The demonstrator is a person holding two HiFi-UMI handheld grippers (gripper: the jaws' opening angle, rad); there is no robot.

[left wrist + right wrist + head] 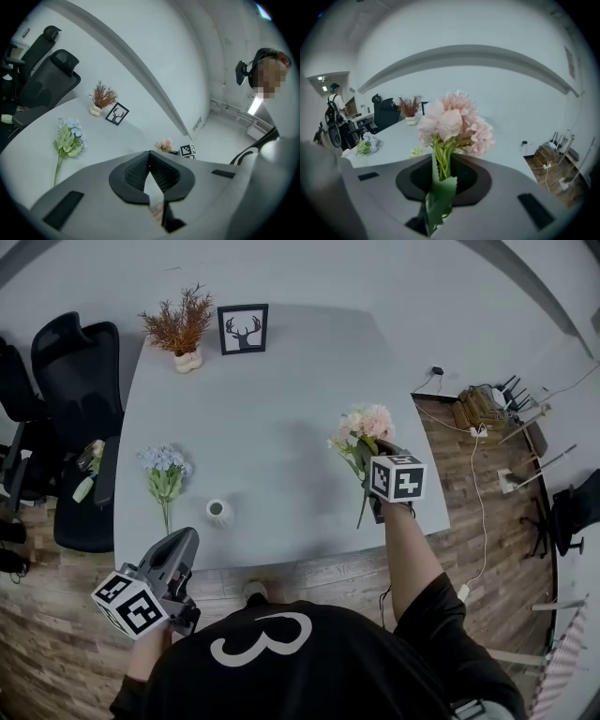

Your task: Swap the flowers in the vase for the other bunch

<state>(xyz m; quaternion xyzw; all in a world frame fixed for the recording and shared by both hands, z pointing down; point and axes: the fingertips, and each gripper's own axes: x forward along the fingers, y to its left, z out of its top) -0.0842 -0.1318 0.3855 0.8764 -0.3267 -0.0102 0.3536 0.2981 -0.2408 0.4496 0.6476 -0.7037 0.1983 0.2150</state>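
**A:** Where is the pink bunch (452, 122) right now?

**B:** It is in the right hand-held gripper (440, 176). The jaws are narrowed onto its green stems (442, 157), blooms up, and it is held clear of the surface (281, 399). The left hand-held gripper (150, 161) is closed on nothing, off the near edge.

**A:** And the vase (217, 512)?

**B:** It is small and white, looks empty, and stands near the front edge. The blue bunch (164, 472) lies flat just beside it.

**A:** How will the flowers handle?

**B:** They look light, and are probably artificial. The heads seem soft and top-heavy, and the stems thin and springy. I'd grip the bundled stems, never the petals. The vase looks light enough to tip.
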